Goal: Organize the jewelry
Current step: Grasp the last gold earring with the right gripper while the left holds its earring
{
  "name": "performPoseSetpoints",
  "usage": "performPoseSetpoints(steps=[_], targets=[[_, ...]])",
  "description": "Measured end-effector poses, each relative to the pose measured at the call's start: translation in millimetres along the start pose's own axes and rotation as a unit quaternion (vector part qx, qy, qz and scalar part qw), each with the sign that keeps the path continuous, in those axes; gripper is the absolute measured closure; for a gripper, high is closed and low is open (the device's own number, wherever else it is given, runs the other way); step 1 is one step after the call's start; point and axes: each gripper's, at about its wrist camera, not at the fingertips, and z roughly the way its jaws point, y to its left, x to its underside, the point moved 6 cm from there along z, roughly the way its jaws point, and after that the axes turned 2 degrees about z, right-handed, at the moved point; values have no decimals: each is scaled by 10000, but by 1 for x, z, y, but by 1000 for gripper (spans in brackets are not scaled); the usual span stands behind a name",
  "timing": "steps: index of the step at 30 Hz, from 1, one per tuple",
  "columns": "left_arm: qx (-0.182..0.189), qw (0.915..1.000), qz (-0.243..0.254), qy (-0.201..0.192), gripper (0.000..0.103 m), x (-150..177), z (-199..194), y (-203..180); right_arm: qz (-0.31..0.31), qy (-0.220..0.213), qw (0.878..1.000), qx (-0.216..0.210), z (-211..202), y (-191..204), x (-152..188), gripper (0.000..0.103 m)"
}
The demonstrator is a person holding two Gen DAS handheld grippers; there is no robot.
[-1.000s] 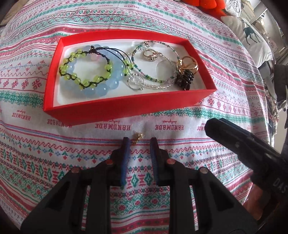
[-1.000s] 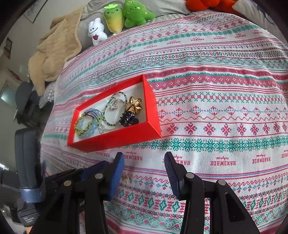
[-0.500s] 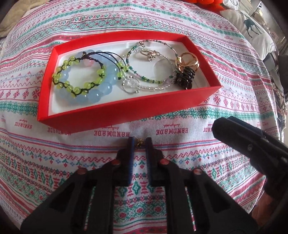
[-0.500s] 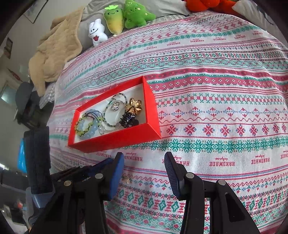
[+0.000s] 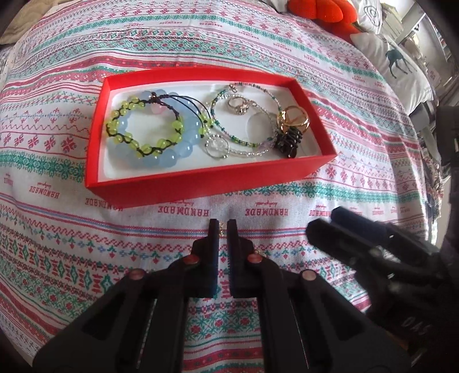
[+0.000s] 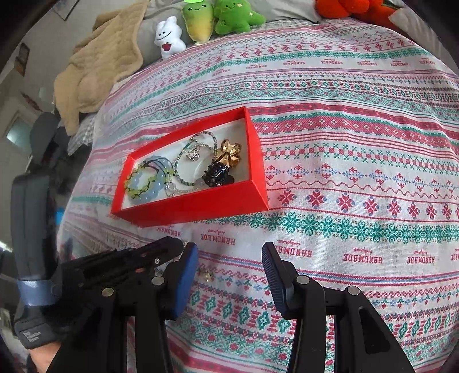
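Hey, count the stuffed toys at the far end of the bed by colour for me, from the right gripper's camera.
White: 1
Green: 2
Orange: 1, cut off by the frame edge
Total: 4

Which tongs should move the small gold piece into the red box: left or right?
Left. The left tongs are shut on the gold piece, just before the red box; the right tongs are open, holding nothing.

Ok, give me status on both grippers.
Left gripper shut on small gold earring. Right gripper open, empty. Red box ahead, path clear.
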Motion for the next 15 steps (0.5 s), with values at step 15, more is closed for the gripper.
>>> performPoseSetpoints(steps=[15], targets=[[274, 9973, -679, 76, 97, 2, -14, 41, -1358, 535, 9889, 277, 38, 46, 31, 68]])
